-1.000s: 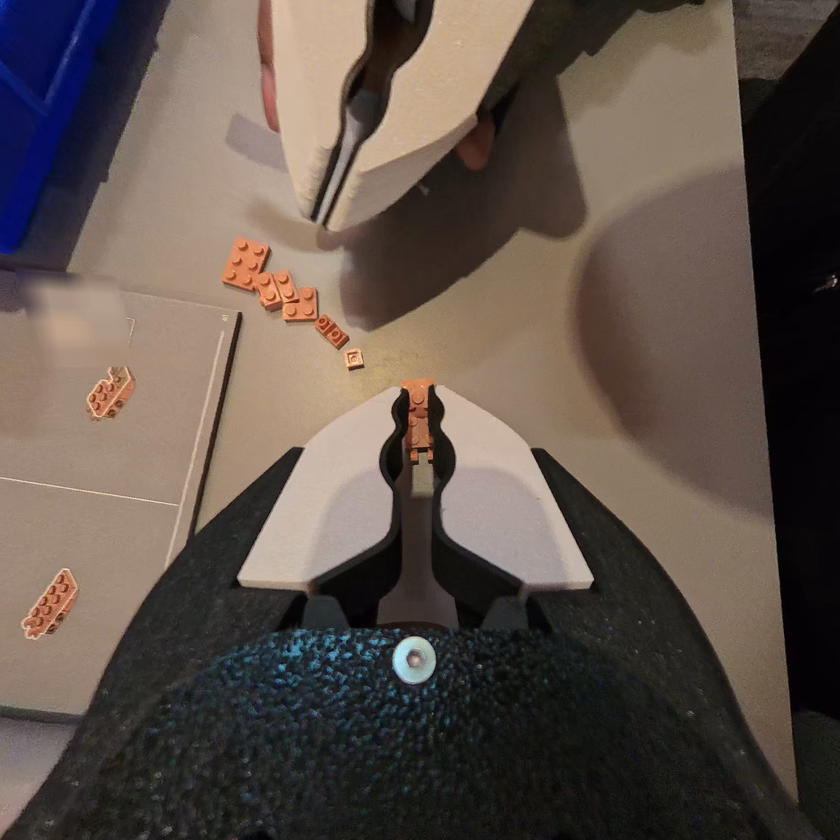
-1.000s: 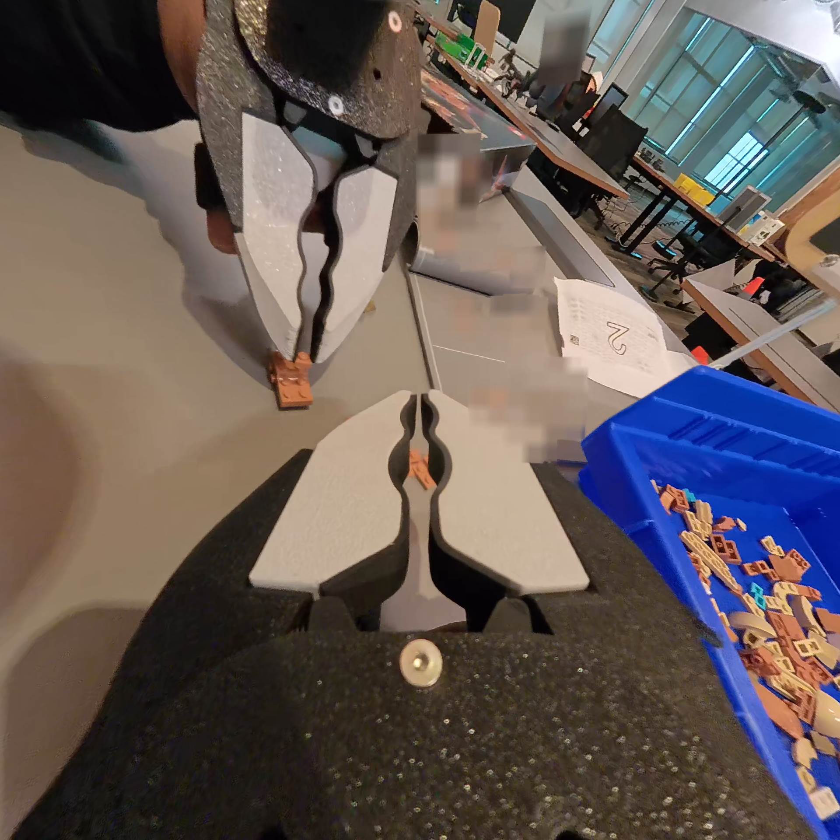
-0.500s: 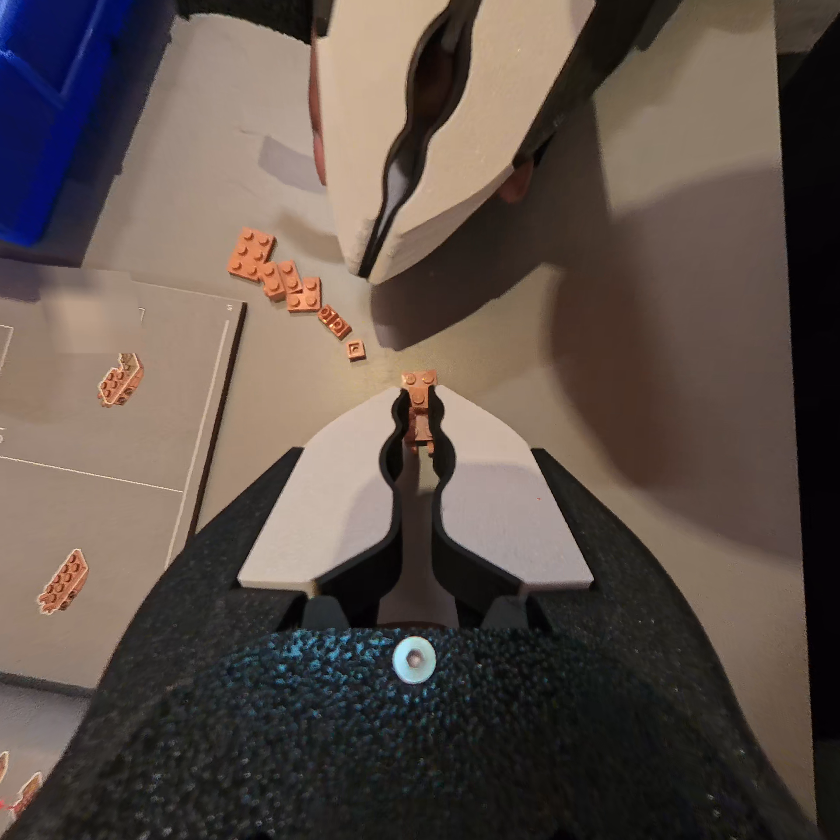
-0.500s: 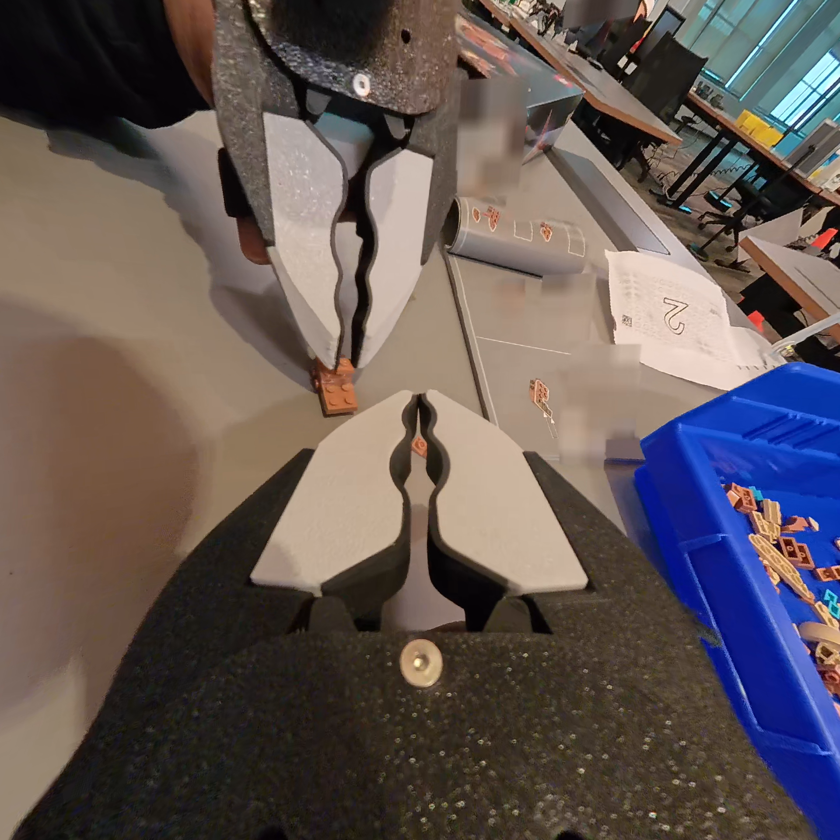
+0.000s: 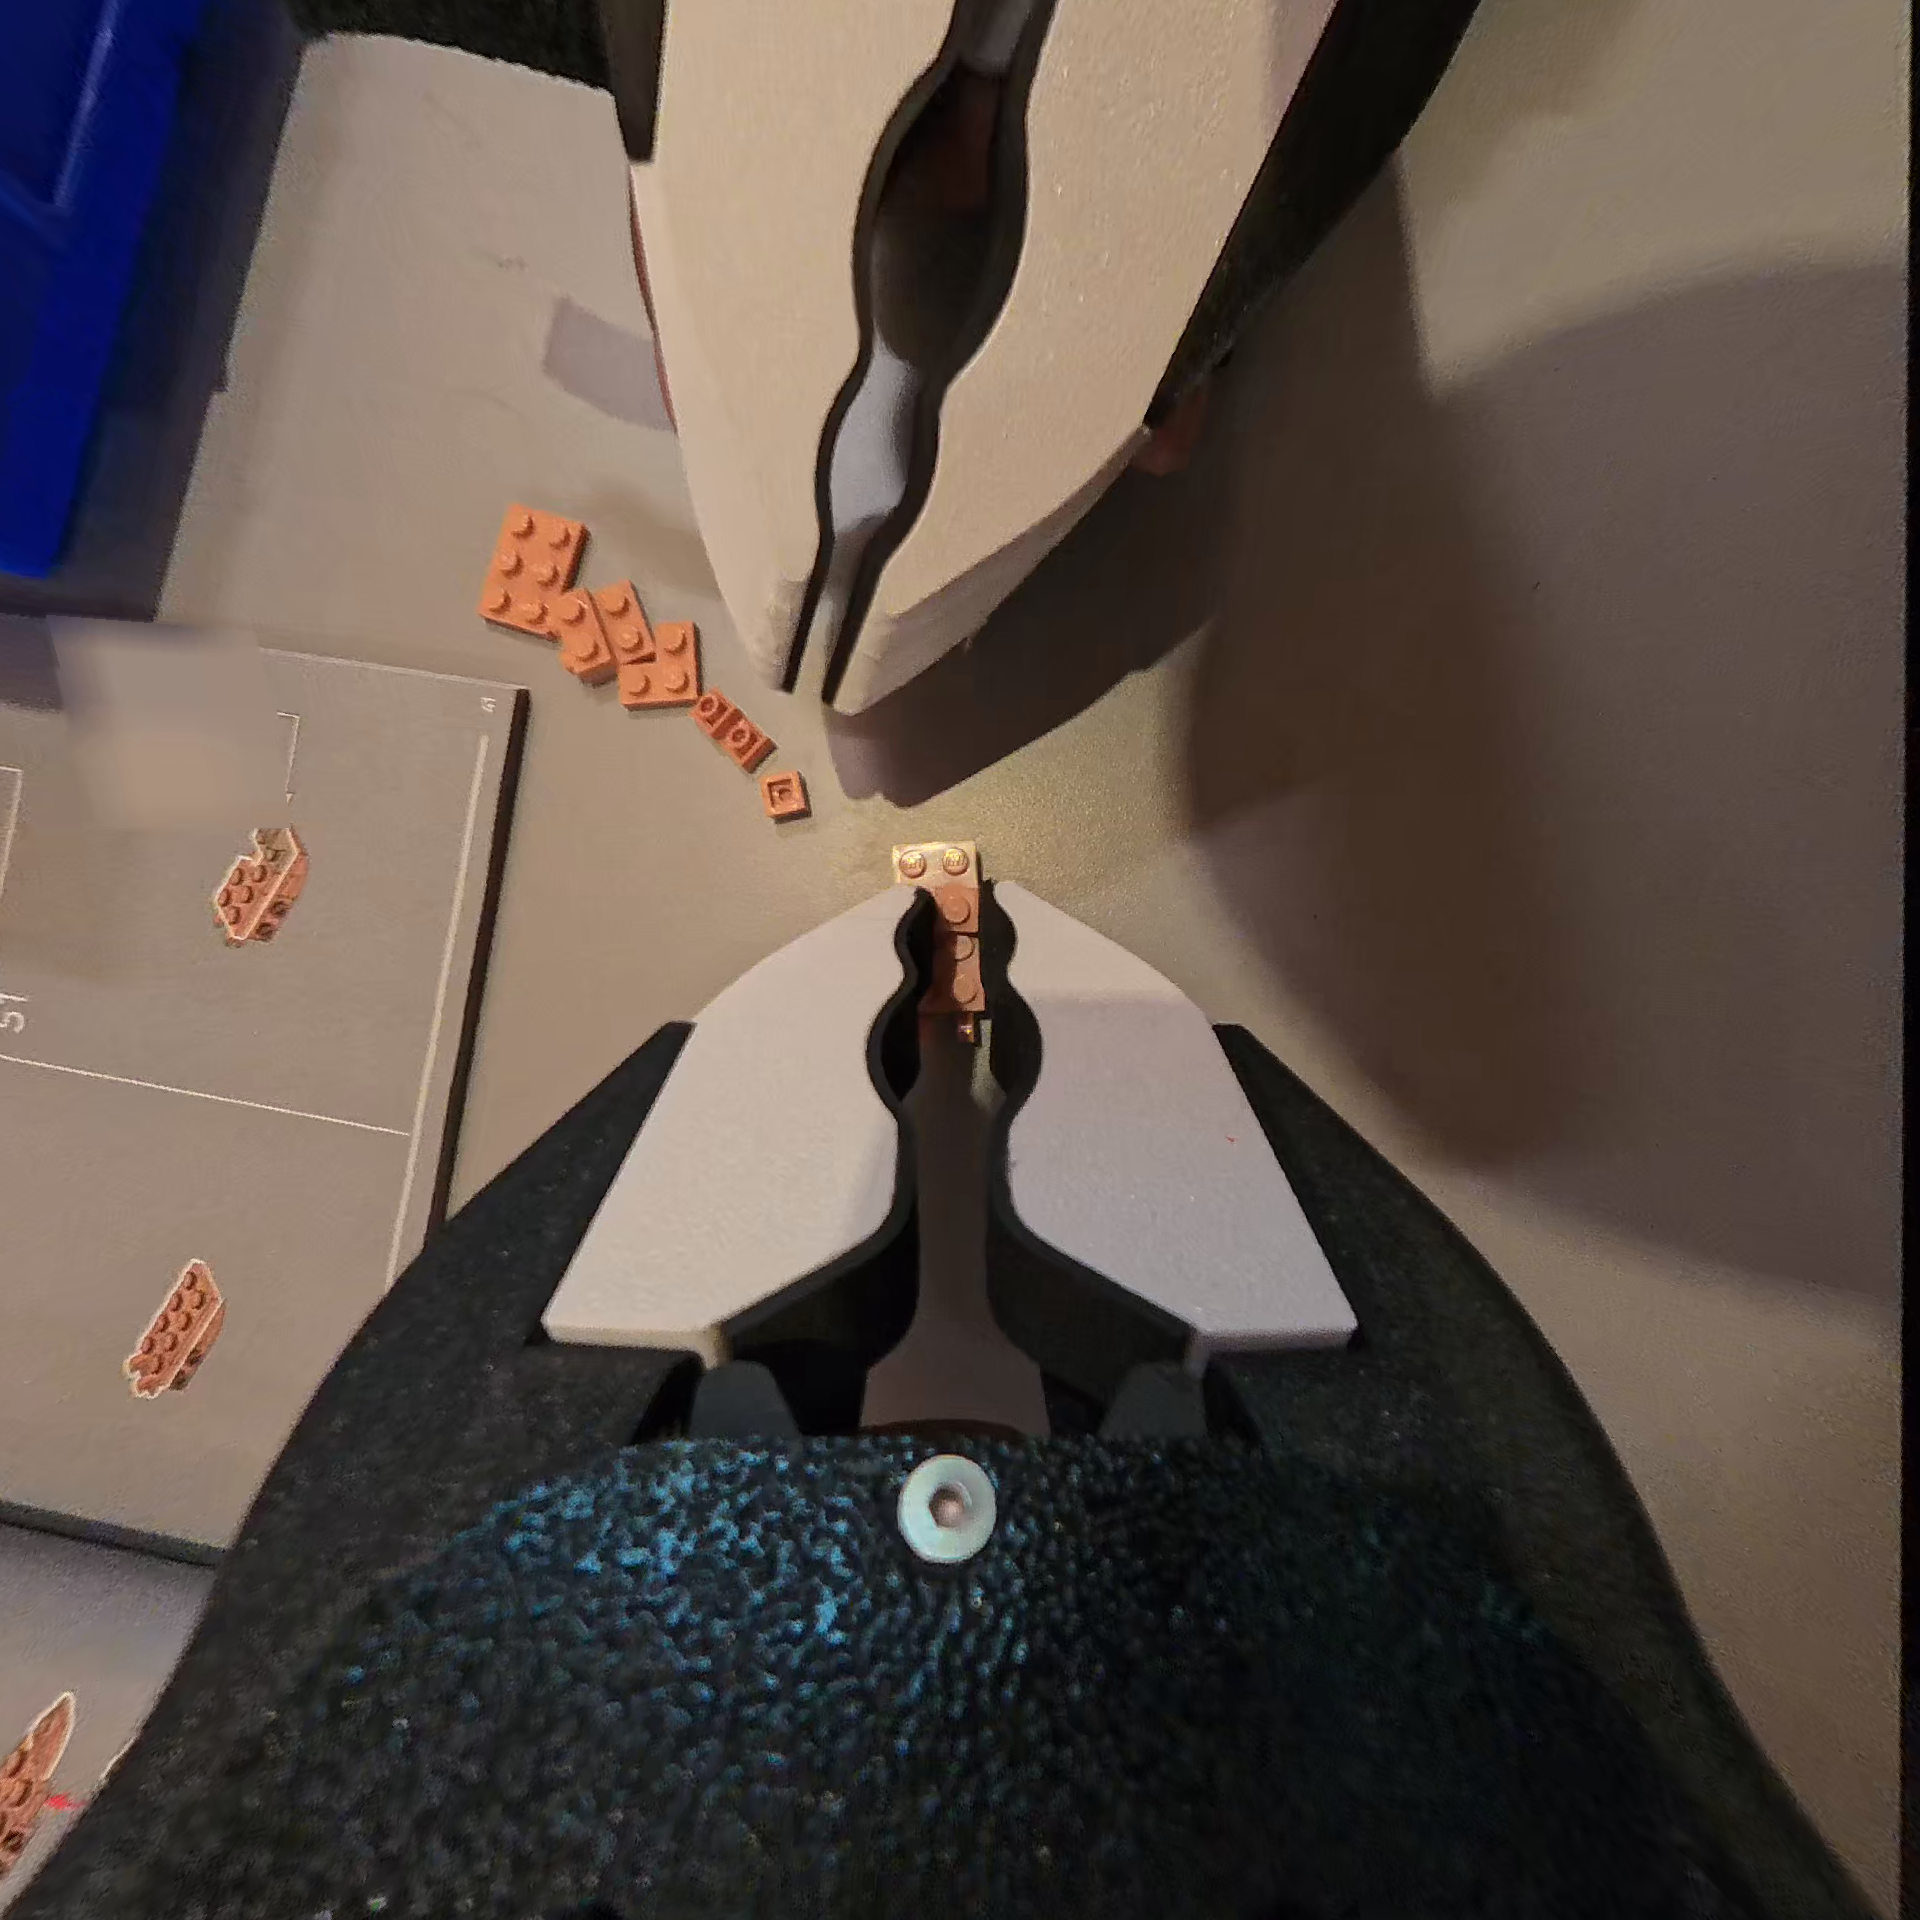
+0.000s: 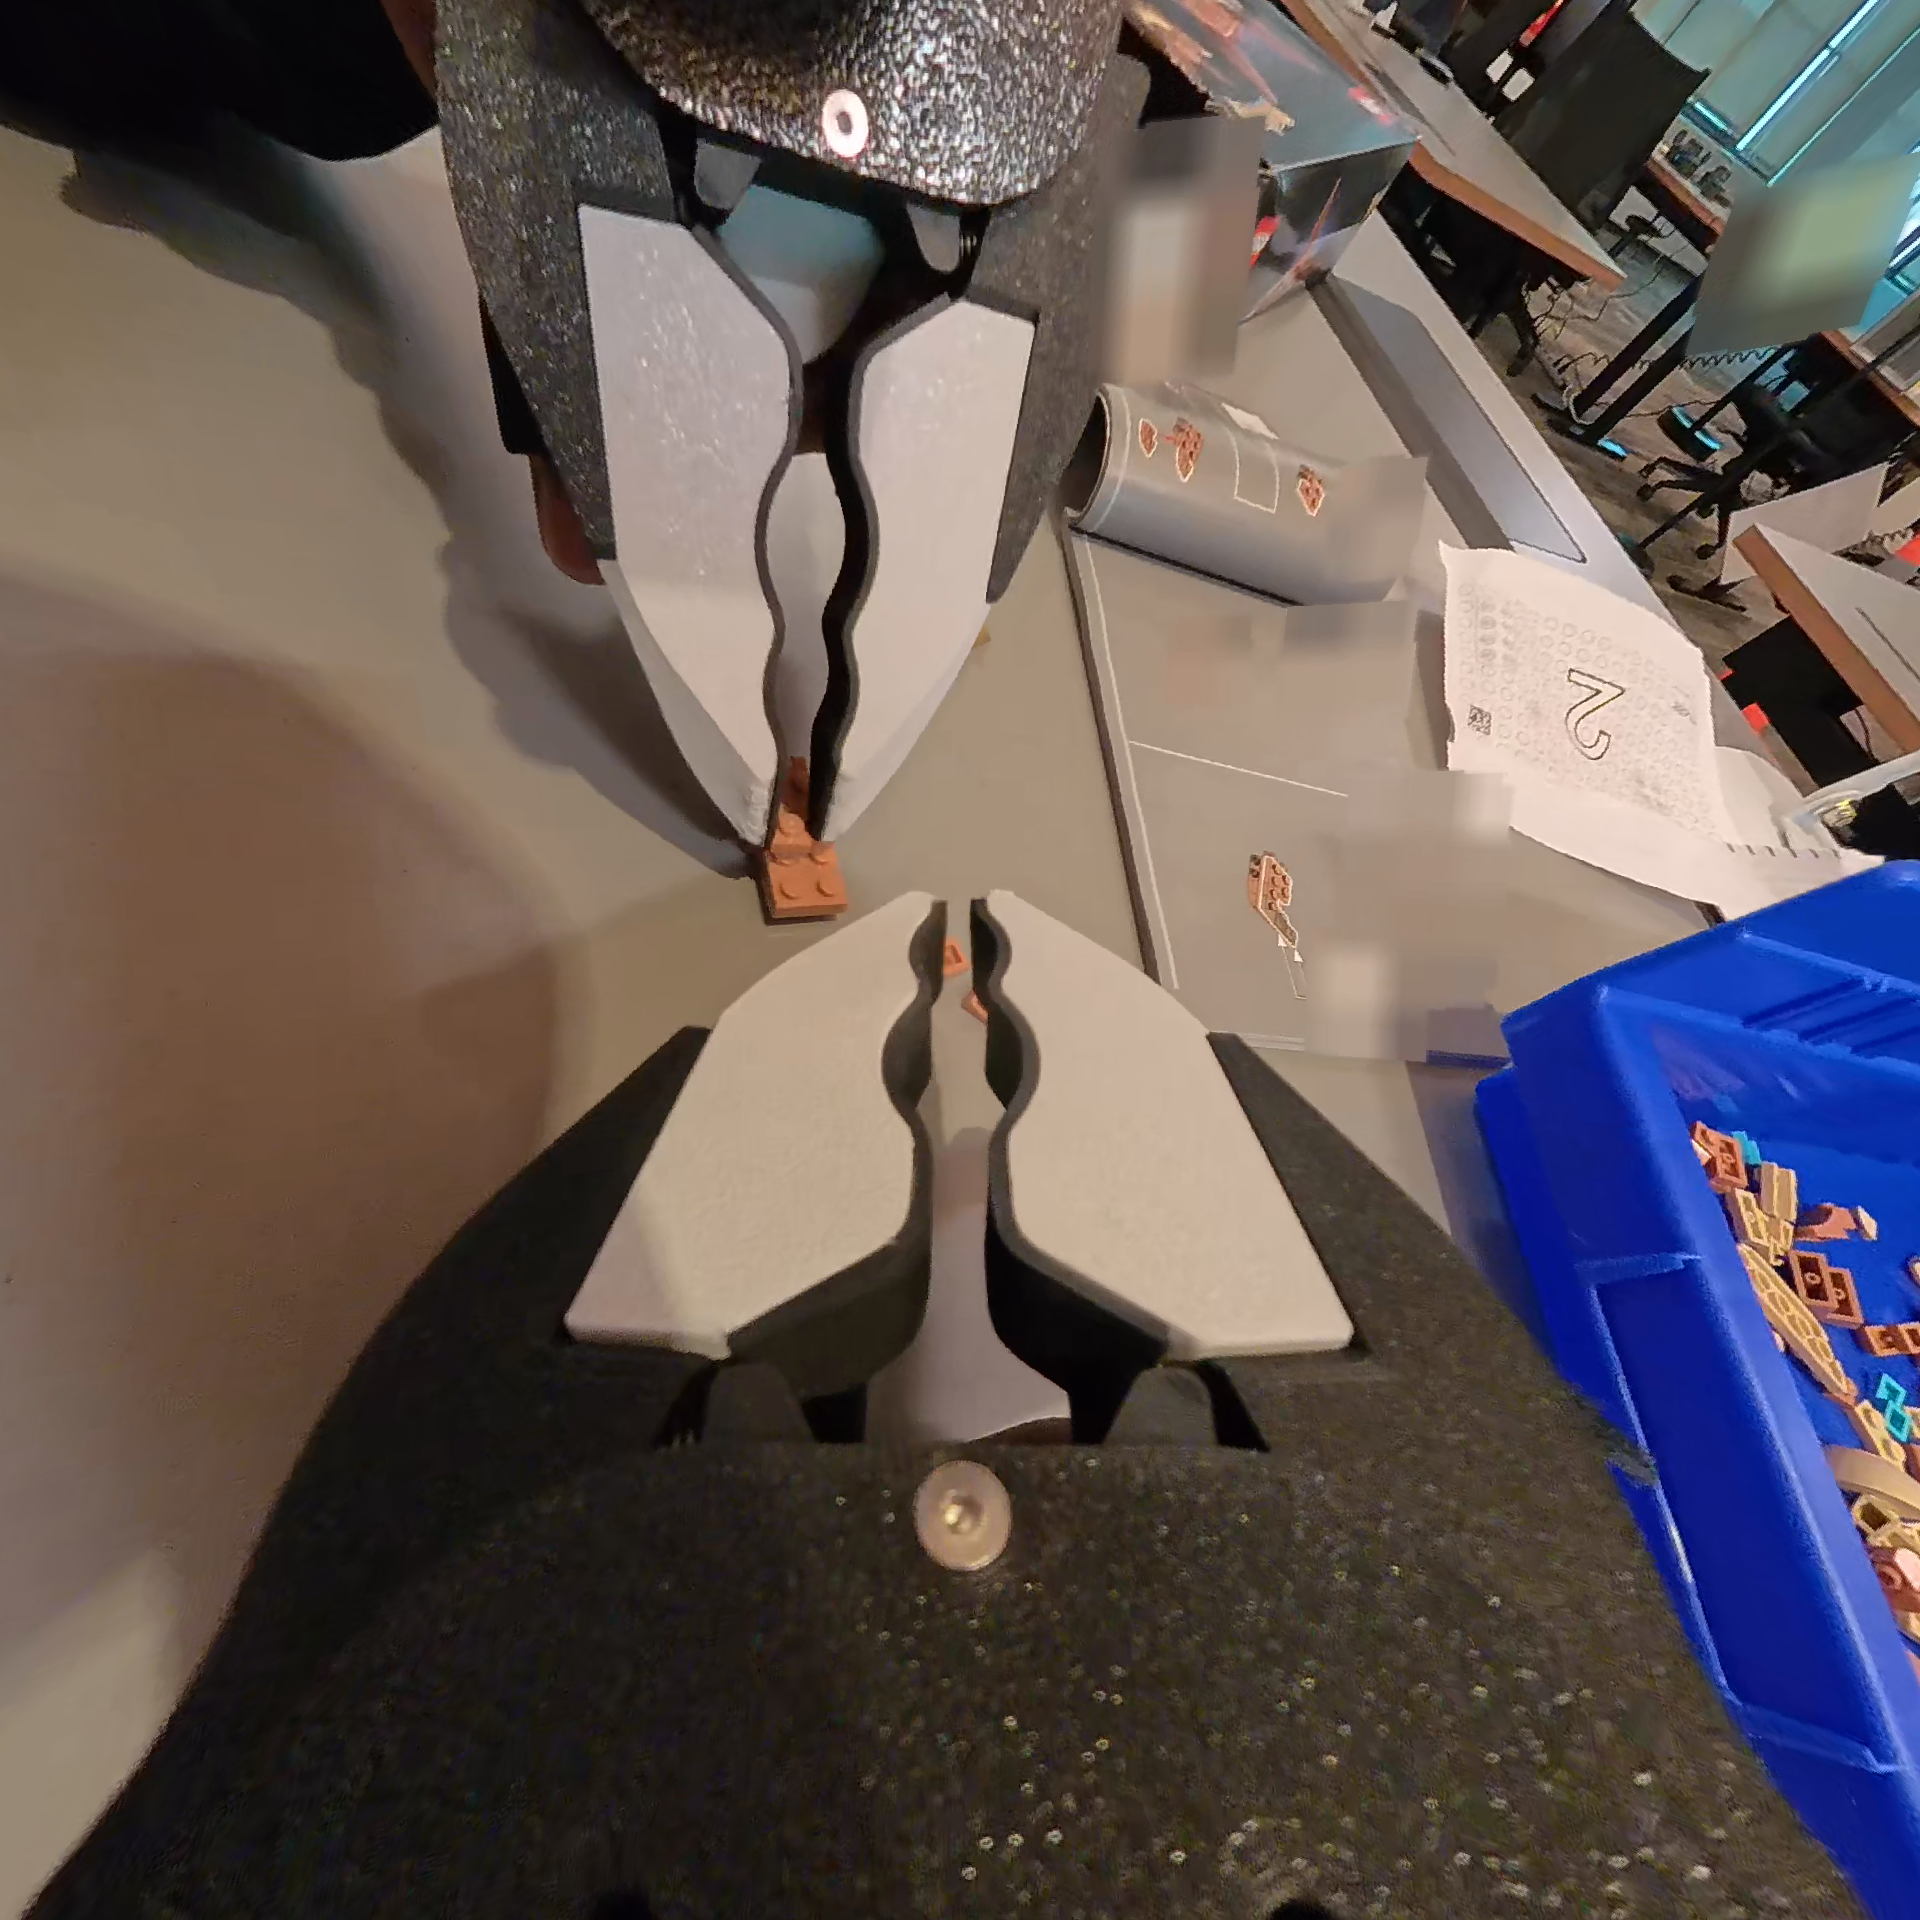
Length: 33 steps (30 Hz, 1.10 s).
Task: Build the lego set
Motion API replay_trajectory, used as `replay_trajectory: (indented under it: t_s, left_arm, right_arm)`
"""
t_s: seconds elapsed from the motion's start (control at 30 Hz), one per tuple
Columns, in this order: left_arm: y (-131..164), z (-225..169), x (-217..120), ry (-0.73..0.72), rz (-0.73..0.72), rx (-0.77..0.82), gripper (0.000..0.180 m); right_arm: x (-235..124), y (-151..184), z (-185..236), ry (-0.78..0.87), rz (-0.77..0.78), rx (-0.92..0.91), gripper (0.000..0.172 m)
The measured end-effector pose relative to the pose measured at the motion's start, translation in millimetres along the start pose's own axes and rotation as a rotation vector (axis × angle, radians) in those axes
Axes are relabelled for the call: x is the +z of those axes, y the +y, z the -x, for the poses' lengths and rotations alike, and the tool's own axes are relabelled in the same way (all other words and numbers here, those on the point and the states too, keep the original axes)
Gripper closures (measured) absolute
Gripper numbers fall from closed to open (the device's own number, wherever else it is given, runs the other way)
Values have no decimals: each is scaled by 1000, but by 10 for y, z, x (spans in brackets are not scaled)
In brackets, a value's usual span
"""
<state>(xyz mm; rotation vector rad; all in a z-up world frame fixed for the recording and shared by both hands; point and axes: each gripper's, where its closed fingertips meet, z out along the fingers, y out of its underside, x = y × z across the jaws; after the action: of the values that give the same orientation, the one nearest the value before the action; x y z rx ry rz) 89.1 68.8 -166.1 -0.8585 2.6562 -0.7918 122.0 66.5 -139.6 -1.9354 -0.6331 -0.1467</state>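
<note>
My left gripper (image 5: 951, 896) is shut on a small brown brick assembly (image 5: 956, 935), a narrow studded strip with a wider plate sticking out past the fingertips. It rests low on the grey table (image 5: 1351, 935). The right wrist view shows the same grip (image 6: 795, 831) on the assembly (image 6: 800, 883). My right gripper (image 6: 958, 909) stands slightly open and empty, its tips just short of the assembly. In the left wrist view it (image 5: 816, 691) hangs above the end of a row of loose brown plates (image 5: 623, 634), near a small square tile (image 5: 787, 795).
An open grey instruction booklet (image 5: 260, 987) lies left of the plates; it also shows in the right wrist view (image 6: 1247, 831) with a curled page (image 6: 1226, 488). A blue bin (image 6: 1662, 1143) of small bricks stands at the right. A printed sheet (image 6: 1579, 717) lies behind it. Left tips to right tips: about 4 cm. From either gripper's tips it is about 4 cm to the small square tile (image 5: 787, 795).
My right gripper has moved closer to the left gripper and the loose plates, and its shut fingers have parted a little. The left gripper keeps its grip on the assembly.
</note>
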Motion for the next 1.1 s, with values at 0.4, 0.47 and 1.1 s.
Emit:
replay_trajectory:
  t_s: [0.4,0.47,1.1]
  left_arm:
    - [9,7,25,-21,25,1,173]
    - [17,7,27,-24,33,4,172]
    - [28,8,-1,-30,37,11,168]
  right_arm:
    - [35,43,83,-10,43,-75,165]
    - [34,43,83,-12,41,-73,165]
    - [19,34,75,-22,29,-42,165]
